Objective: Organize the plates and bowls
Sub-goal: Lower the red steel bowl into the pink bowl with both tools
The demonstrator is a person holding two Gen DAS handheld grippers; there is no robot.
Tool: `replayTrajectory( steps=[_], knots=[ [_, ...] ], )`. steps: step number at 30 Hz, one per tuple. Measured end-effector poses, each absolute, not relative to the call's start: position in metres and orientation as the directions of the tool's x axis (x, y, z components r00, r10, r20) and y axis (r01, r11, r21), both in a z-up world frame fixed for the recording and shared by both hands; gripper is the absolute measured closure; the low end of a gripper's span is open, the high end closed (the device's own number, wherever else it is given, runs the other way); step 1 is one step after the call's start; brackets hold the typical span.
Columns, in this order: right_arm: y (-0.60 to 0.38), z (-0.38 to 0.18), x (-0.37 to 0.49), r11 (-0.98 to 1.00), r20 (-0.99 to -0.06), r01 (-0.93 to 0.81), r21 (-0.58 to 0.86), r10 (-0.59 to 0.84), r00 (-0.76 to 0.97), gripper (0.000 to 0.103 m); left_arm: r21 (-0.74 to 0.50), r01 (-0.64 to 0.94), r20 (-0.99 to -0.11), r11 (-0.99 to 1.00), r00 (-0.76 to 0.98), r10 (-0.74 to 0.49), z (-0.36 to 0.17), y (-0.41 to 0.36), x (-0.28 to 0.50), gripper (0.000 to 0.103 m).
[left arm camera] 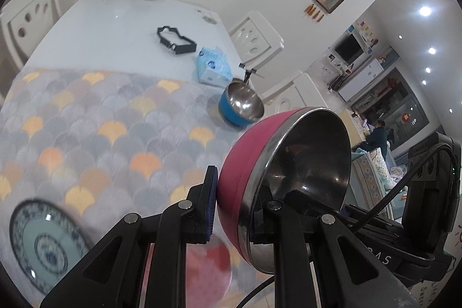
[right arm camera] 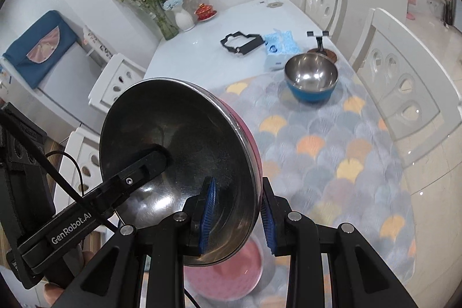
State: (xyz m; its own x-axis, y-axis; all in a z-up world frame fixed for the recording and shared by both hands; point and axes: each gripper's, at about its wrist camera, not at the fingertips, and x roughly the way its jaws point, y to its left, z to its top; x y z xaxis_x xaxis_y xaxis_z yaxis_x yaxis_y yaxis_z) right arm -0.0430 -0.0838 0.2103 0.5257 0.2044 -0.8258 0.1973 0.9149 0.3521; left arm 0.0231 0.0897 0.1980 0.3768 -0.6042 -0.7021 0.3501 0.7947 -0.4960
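Left wrist view only: blue-patterned plate on scalloped mat.

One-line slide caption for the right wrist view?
Both grippers, right gripper and left gripper, clamp the tilted pink-and-steel bowl above the scallop-patterned tablecloth.

Landmark: patterned mat on the counter. The second bowl sits on the mat's far end. Tissue pack is just beyond the mat, strap left of it. Vases stand at the counter's far edge. A plate lies on the mat's near left. The tilted bowl hangs above the mat's near end, its rim between the right claw and left claw.
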Motion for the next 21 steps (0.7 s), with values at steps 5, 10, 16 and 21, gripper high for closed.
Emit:
replayTrajectory(
  steps=[5,10,16,21],
  knots=[
    [-0.06,0.203,-0.069,0.926,-0.838,0.173,0.337,0.211,0.503,0.072,-0.501,0.326,-0.717,0.802,0.363,-0.595,0.186,0.109,-0.001,0.089],
    [-0.045,0.178,-0.087,0.918,-0.865,0.18,0.353,0.247,0.437,0.072,-0.472,0.305,-0.755,0.827,0.344,-0.558,0.165,0.121,-0.026,0.09],
    [-0.031,0.142,-0.106,0.925,-0.904,0.201,0.323,0.238,0.355,0.072,-0.448,0.274,-0.799,0.851,0.305,-0.519,0.123,0.126,-0.051,0.091],
    [-0.024,0.111,-0.115,0.942,-0.925,0.197,0.271,0.198,0.325,0.072,-0.419,0.247,-0.835,0.874,0.275,-0.477,0.094,0.127,-0.062,0.091]
  ],
)
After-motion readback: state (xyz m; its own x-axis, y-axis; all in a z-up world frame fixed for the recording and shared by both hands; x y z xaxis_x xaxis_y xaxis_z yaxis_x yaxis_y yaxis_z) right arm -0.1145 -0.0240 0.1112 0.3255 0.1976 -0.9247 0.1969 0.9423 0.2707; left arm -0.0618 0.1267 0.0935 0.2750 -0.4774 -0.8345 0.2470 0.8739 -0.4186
